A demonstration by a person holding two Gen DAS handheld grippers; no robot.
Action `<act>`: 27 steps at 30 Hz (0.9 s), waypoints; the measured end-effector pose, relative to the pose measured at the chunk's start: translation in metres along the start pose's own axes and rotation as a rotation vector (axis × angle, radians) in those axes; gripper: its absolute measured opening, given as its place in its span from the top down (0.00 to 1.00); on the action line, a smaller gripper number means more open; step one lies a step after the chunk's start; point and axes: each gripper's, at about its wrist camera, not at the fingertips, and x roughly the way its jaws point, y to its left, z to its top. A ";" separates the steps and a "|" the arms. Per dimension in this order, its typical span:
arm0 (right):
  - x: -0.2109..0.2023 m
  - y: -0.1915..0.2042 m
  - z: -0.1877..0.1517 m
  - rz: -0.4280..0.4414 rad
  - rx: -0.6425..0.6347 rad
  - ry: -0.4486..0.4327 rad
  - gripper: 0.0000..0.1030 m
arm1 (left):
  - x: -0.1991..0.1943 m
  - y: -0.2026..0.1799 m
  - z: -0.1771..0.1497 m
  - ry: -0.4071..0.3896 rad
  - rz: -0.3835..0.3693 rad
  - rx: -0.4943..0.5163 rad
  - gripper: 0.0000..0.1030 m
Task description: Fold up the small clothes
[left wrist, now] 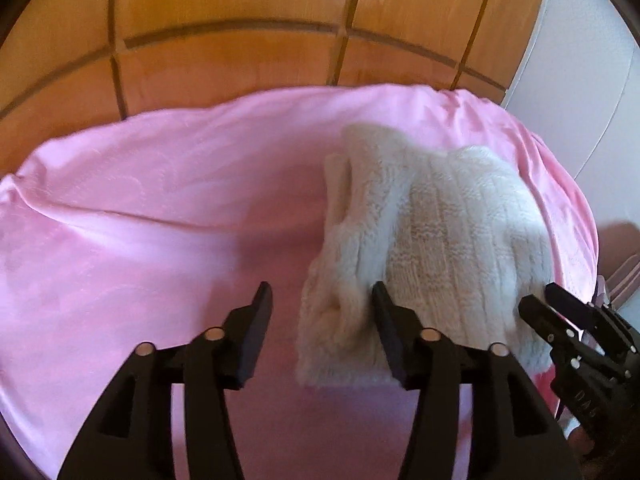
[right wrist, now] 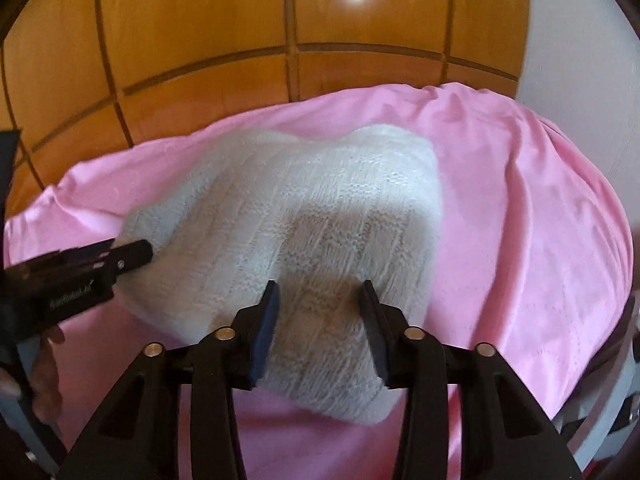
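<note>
White knit garment (right wrist: 288, 240) lies folded into a compact bundle on pink sheet (right wrist: 520, 220), fold apparently done; left hand-held gripper (left wrist: 322, 298) and right hand-held gripper (right wrist: 320, 294) both parted, gripping nothing.

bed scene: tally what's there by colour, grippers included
white: 1, knitted garment
pink: 1, bedsheet
black: 2, left gripper and right gripper
brown: 1, wooden wardrobe
total: 5

White knit garment (right wrist: 304, 216) folded on pink sheet (right wrist: 520, 220). Right gripper (right wrist: 320, 296) over its near end, jaws apart, empty. Left gripper (right wrist: 132, 258) at garment's left edge.
</note>
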 end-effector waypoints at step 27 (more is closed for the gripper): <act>-0.066 0.033 -0.032 -0.225 0.173 -0.115 0.10 | -0.101 0.005 -0.043 -0.199 0.147 -0.026 0.06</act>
